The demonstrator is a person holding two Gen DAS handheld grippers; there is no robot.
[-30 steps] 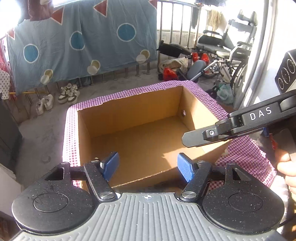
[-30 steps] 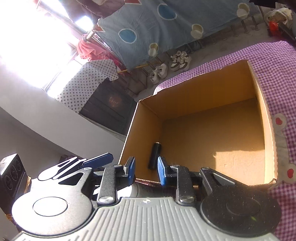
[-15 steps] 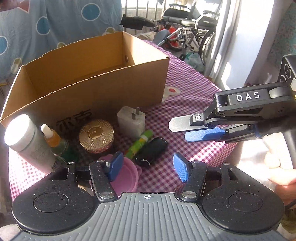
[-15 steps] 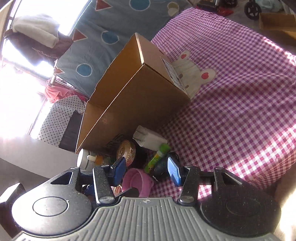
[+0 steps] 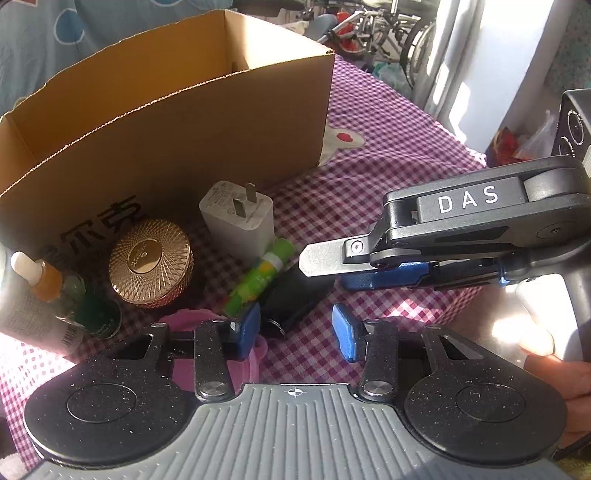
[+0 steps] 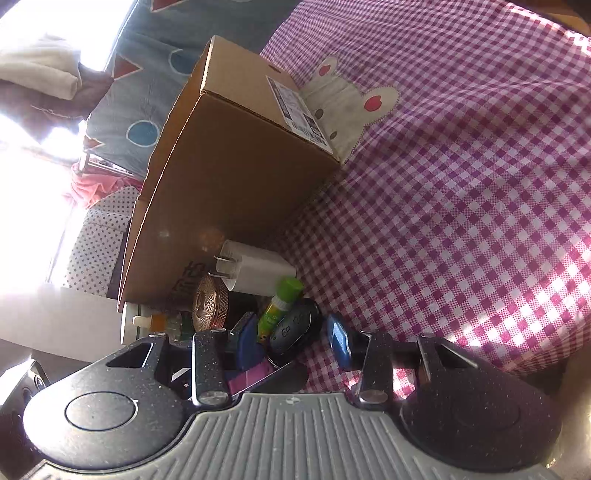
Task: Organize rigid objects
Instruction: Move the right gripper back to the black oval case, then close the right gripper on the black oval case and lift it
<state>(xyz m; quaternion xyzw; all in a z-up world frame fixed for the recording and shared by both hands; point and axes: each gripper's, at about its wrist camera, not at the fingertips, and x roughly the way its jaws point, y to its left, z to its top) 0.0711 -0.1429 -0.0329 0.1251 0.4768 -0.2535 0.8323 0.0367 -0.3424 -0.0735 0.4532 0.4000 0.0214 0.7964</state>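
An open cardboard box (image 5: 177, 122) stands on the checked cloth. In front of it lie a white charger plug (image 5: 238, 218), a gold round jar (image 5: 151, 262), a green glue stick (image 5: 258, 280), a black car key (image 5: 295, 299), a pink dish (image 5: 192, 321) and two bottles (image 5: 48, 295). My left gripper (image 5: 295, 332) is open just in front of the key. My right gripper (image 6: 291, 339) is open, its fingers on either side of the key (image 6: 295, 328); it also shows in the left wrist view (image 5: 332, 266), just above the key. The charger (image 6: 258, 269) and glue stick (image 6: 280, 302) lie beyond it.
The purple checked tablecloth (image 6: 461, 184) with a rabbit patch (image 6: 351, 107) spreads to the right of the box (image 6: 229, 177). Bicycles and a wheelchair (image 5: 369, 33) stand beyond the table. A blue patterned sheet (image 6: 147, 92) hangs behind the box.
Both grippers have come back from over the box and down to the objects in front of it. The right gripper has opened wider and now straddles the black key.
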